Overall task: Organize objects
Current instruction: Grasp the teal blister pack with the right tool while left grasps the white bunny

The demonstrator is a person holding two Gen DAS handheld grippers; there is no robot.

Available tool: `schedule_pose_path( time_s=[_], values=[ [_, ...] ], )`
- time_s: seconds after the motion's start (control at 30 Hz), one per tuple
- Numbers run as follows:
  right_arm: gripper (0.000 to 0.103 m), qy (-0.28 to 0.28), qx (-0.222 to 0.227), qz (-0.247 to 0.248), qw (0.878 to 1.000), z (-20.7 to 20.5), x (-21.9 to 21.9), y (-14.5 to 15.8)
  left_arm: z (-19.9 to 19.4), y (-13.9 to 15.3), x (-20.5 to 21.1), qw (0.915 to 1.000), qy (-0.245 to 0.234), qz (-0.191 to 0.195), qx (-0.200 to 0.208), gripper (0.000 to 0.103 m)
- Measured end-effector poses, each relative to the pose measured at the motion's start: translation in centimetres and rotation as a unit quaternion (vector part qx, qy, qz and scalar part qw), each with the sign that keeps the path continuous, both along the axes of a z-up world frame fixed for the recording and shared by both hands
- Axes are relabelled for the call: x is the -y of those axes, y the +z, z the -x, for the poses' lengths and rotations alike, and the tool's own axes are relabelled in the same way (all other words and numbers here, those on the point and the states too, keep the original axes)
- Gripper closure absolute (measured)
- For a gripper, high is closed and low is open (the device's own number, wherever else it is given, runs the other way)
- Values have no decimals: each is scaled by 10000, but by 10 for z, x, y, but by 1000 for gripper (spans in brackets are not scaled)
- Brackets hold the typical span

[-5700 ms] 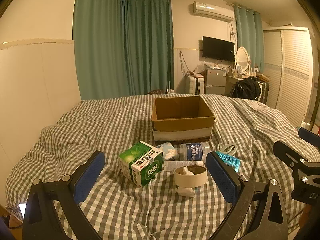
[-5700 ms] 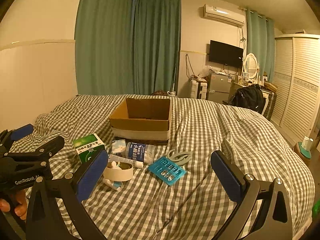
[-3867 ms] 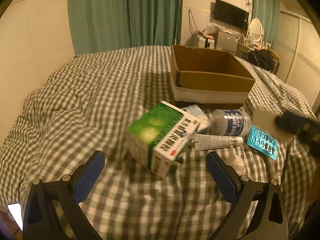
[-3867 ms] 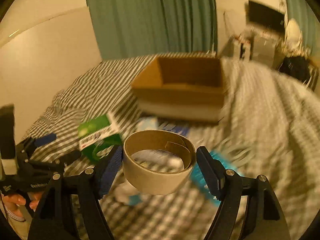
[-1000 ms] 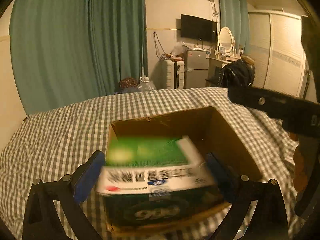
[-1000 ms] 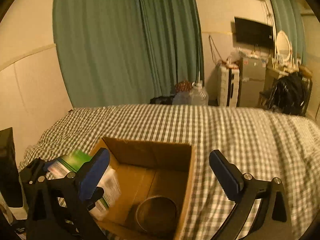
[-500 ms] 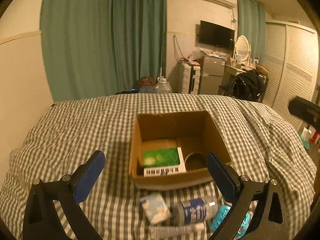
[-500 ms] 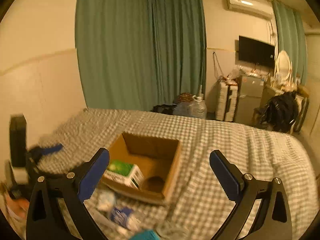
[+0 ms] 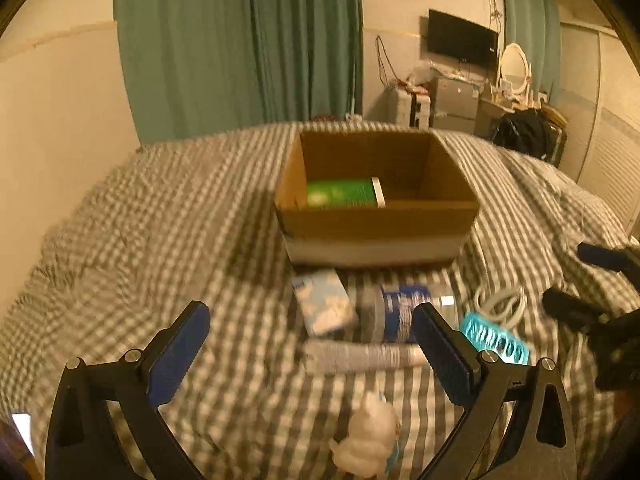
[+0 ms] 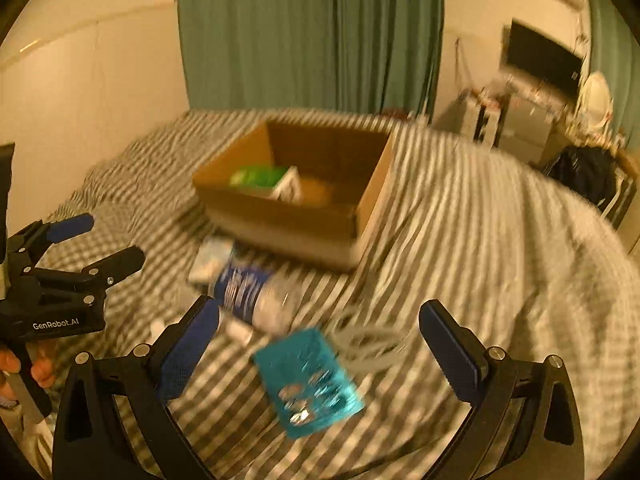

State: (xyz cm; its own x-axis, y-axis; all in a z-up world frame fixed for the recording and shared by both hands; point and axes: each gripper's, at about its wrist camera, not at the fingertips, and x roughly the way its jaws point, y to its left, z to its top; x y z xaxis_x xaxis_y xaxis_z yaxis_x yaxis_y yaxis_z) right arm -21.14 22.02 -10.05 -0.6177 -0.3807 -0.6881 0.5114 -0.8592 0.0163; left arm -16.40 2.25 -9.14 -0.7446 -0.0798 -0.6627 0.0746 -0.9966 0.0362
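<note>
A cardboard box (image 9: pixel 376 220) (image 10: pixel 296 220) stands on the checked bed with the green medicine box (image 9: pixel 340 192) (image 10: pixel 260 178) inside it. In front of it lie a tissue pack (image 9: pixel 322 306), a plastic bottle (image 9: pixel 404 312) (image 10: pixel 256 296), a white tube (image 9: pixel 360 356), a teal blister pack (image 9: pixel 494 344) (image 10: pixel 308 378), a pale ring-shaped piece (image 9: pixel 500 304) (image 10: pixel 368 340) and a small white bottle (image 9: pixel 370 436). My left gripper (image 9: pixel 312 356) hangs open over the tube and tissue pack. Above the blister pack, my right gripper (image 10: pixel 320 352) is open and holds nothing.
The bed's checked cover (image 9: pixel 160 240) spreads left and right of the box. Green curtains (image 9: pixel 240 40), a TV (image 9: pixel 462 38), a small fridge (image 9: pixel 456 100) and a black bag (image 9: pixel 524 132) stand beyond the bed. A hand (image 10: pixel 24 364) holds the left gripper's handle.
Both grippers have dropped from above the box toward the loose items in front of it. The green box and the tape roll went into the cardboard box earlier.
</note>
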Motion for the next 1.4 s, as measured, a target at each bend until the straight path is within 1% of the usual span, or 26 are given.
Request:
schedule_pose_path(
  time_s=[0.07, 0.13, 0.2, 0.3, 0.37, 0.47, 0.5, 0.57, 0.63, 0.67, 0.73, 0.77, 0.8, 0.83, 0.87, 1.03, 1.13, 1.27, 1.4],
  values=[
    [2, 42, 202, -102, 9997, -1, 2, -21, 0, -16, -3, 9999, -28, -10, 159, 0],
    [2, 33, 262, -247, 9993, -1, 3, -32, 0, -29, -5, 9996, -46, 17, 295, 0],
    [2, -102, 311, -293, 9990, 0, 0, -41, 0, -45, -5, 9989, 12, 73, 470, 0],
    [2, -313, 505, -215, 9980, 4, -4, -52, 2, -61, -5, 9977, -9, 20, 674, 0],
    [2, -300, 668, -258, 9970, 7, -2, -59, 2, -72, -7, 9969, -40, 35, 788, 0],
    [2, -242, 792, -418, 9957, 8, 4, -67, 2, -83, -12, 9958, -193, 33, 898, 0],
    [2, -207, 829, -458, 9953, 9, 7, -70, 2, -86, -14, 9953, -240, 81, 934, 2],
    [2, -148, 888, -581, 9942, 9, 13, -76, 0, -90, -17, 9948, -367, 100, 945, 12],
    [2, -101, 952, -723, 9928, 8, 17, -81, -3, -91, -19, 9936, -555, -48, 984, 27],
    [2, -81, 998, -772, 9920, 9, 19, -85, -4, -93, -18, 9926, -625, -146, 1026, 30],
    [2, -43, 1104, -899, 9898, 11, 24, -93, -5, -92, -19, 9917, -718, -231, 1040, 42],
    [3, -28, 1134, -966, 9888, 11, 26, -96, -5, -91, -19, 9914, -770, -245, 1024, 46],
    [5, -16, 1158, -1019, 9880, 12, 29, -99, -7, -89, -20, 9910, -847, -243, 1009, 56],
    [11, 10, 1184, -1056, 9873, 12, 31, -102, -7, -88, -20, 9908, -878, -232, 1005, 61],
    [17, 37, 1198, -1079, 9869, 11, 33, -104, -9, -87, -21, 9906, -909, -203, 1002, 61],
    [30, 112, 1016, -1178, 9878, 2, 37, -101, -15, -80, -16, 9908, -869, -258, 1006, 61],
    [33, 106, 844, -1085, 9905, -7, 38, -93, -18, -73, -9, 9917, -786, -340, 960, 61],
    [36, -41, 900, -660, 9937, -19, 33, -82, -21, -64, 2, 9928, -674, -454, 881, 61],
    [36, -97, 806, -556, 9952, -33, 35, -75, -24, -56, 12, 9932, -598, -600, 793, 61]
  ],
)
